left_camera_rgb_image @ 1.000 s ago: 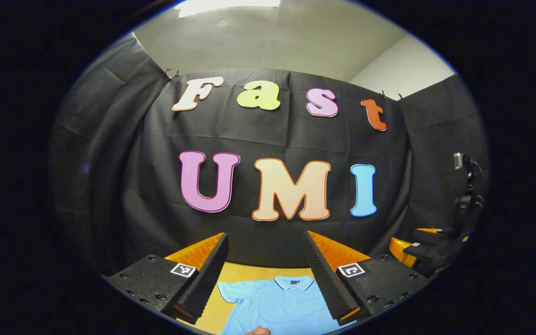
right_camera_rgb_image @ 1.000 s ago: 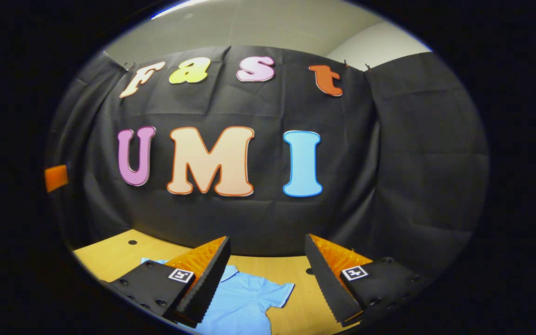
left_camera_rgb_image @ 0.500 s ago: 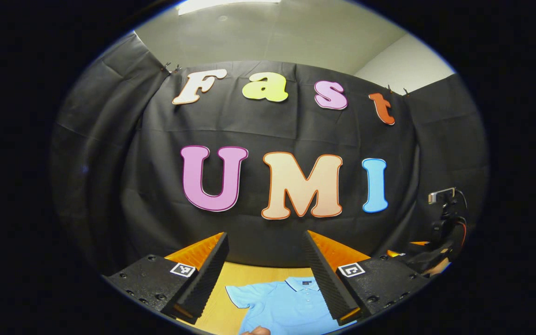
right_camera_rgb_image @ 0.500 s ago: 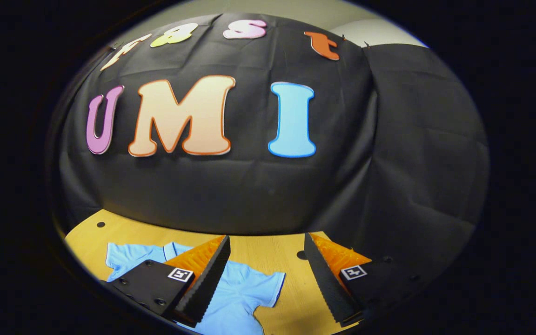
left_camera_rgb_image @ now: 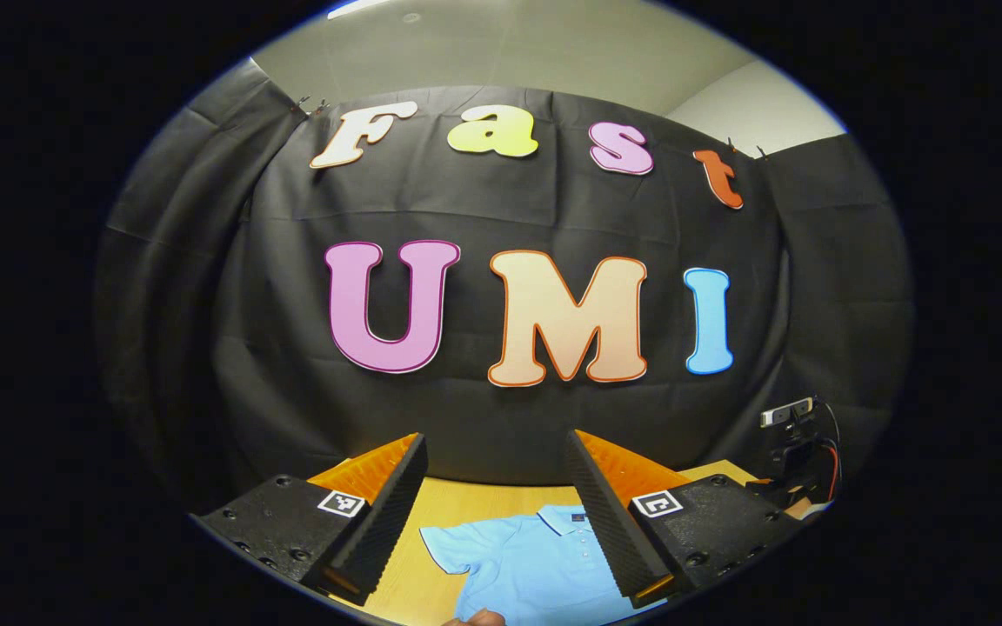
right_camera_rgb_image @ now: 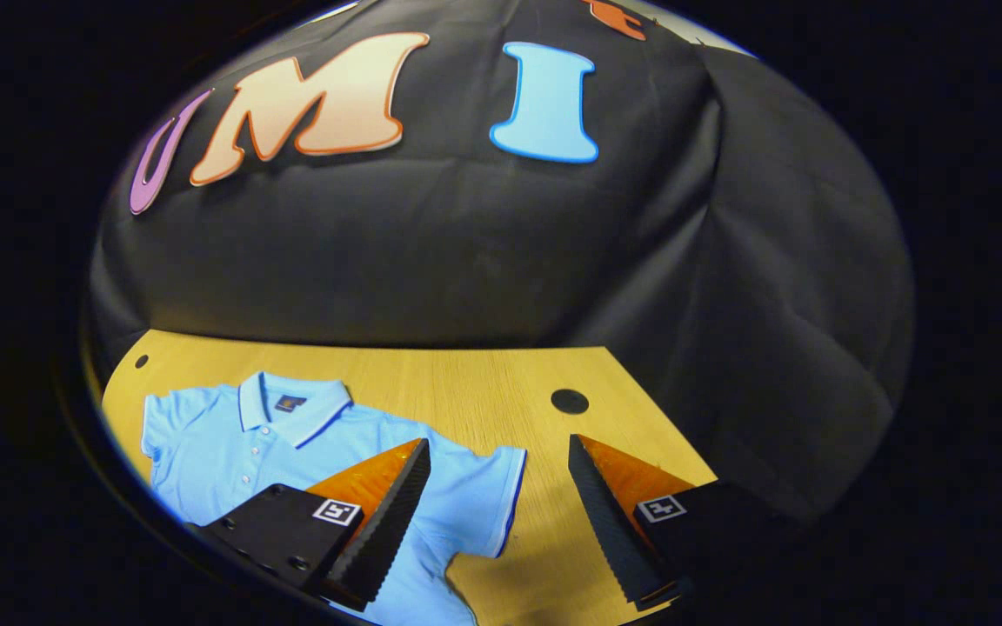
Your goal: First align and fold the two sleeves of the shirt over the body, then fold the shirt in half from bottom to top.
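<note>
Right tongs [right_camera_rgb_image: 494, 522]: spread wide, holding nothing, above the sleeve of a light-blue short-sleeved polo shirt [right_camera_rgb_image: 292, 448] lying flat on the pale wooden worktop [right_camera_rgb_image: 466, 382]. Left tongs [left_camera_rgb_image: 497, 513]: likewise spread, empty. Shirt hem cut off.

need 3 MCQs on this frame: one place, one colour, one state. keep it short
1. Where does the light blue polo shirt lie?
A. flat on the wooden table
B. hung on the wall
C. held in a gripper

2. What colour is the line along the shirt's sleeve hem?
A. red
B. dark blue
C. yellow

3. How stands the right gripper?
A. shut on a sleeve
B. shut on the collar
C. open, holding nothing

Key: 1 A, the shirt is spread on the tabletop, collar toward the wall. 2 B, a dark blue line edges the sleeve beside the gripper. 3 C, its fingers are wide apart with bare table and sleeve between.
</note>
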Demonstrator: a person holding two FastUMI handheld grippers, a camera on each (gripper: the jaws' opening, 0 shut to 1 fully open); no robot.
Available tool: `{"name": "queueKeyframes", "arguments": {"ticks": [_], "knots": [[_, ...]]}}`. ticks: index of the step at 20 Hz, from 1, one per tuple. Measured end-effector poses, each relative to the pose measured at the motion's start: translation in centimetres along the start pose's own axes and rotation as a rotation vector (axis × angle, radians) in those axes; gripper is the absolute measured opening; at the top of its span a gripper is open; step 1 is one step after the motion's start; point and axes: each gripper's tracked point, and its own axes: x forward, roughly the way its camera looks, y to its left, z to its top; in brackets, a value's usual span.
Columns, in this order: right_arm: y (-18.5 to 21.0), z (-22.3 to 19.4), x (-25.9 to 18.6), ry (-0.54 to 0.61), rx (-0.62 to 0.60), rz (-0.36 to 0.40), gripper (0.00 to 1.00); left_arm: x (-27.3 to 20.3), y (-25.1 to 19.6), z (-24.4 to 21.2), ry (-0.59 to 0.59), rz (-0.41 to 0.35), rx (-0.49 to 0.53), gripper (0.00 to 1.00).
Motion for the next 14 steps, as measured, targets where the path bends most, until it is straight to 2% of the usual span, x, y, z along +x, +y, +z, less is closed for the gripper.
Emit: {"name": "queueKeyframes", "arguments": {"ticks": [8, 10, 13, 14], "knots": [[-0.3, -6.0, 4.9, 0.161, 0.024, -0.031, 0.99, 1.0, 1.9, -1.4, 0.044, 0.033, 0.016, 0.95], [0.0, -7.2, 5.2, 0.198, 0.027, -0.021, 0.99, 1.2, 2.0, -1.7, 0.053, 0.039, 0.010, 0.95], [1.2, -9.4, 5.1, 0.280, 0.038, 0.040, 0.99, 1.3, 2.0, -1.9, 0.063, 0.040, -0.001, 0.95], [1.2, -9.2, 5.2, 0.268, 0.056, 0.044, 0.99, 1.3, 2.0, -2.1, 0.066, 0.039, -0.005, 0.95]]}}
